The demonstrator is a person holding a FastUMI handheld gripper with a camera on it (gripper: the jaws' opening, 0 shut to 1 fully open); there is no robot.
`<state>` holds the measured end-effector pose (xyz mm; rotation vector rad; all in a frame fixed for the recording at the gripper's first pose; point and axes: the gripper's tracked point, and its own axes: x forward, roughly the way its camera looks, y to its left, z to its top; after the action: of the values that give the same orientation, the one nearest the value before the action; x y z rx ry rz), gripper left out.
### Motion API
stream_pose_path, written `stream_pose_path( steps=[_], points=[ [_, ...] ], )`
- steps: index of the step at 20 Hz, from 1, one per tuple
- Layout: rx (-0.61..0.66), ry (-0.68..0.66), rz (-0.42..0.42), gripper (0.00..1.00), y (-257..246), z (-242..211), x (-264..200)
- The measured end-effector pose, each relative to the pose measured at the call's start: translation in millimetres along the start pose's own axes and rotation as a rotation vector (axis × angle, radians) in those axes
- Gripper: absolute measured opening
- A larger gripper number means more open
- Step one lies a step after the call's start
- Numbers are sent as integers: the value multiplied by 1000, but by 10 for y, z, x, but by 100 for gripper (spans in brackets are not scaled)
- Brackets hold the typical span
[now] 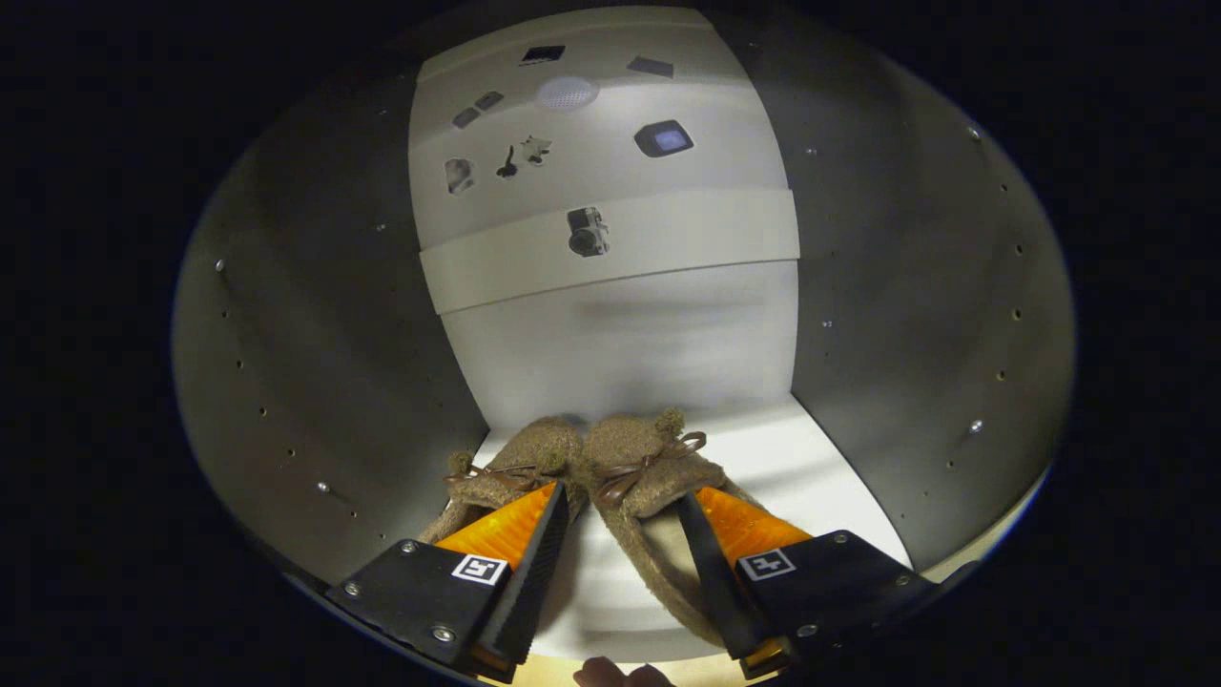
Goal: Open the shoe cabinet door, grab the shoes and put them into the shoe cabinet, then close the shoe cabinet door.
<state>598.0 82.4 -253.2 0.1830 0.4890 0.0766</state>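
gripper (625, 501): fingers spread apart, pointing forward | fingertip of a hand (601, 674) below them

The hand-held gripper (625, 501) reaches into the shoe cabinet (315, 382), its fingers spread apart over the white shelf (820, 477). Two brown fuzzy slippers (610, 458) with ribbon bows and small pompoms lie side by side on that shelf, toes toward the cabinet's back panel (630, 343). The inner edges of the slippers sit between the fingers; whether either finger touches them cannot be told. Grey side walls with rows of small holes rise on both sides of the slippers. A fingertip (610, 674) shows below the shelf's front edge.
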Motion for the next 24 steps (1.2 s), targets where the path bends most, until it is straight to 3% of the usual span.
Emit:
stream_pose_path(
  steps=[7, 13, 18, 24],
  points=[
    [-29, -97, -37, 77, 16, 156, -556],
    [-49, -171, -45, 79, 267, 171, -1332],
    [-32, -183, -53, 79, 540, -99, -1974],
    [-92, -189, -98, 80, 484, -391, -2949]
  ],
)
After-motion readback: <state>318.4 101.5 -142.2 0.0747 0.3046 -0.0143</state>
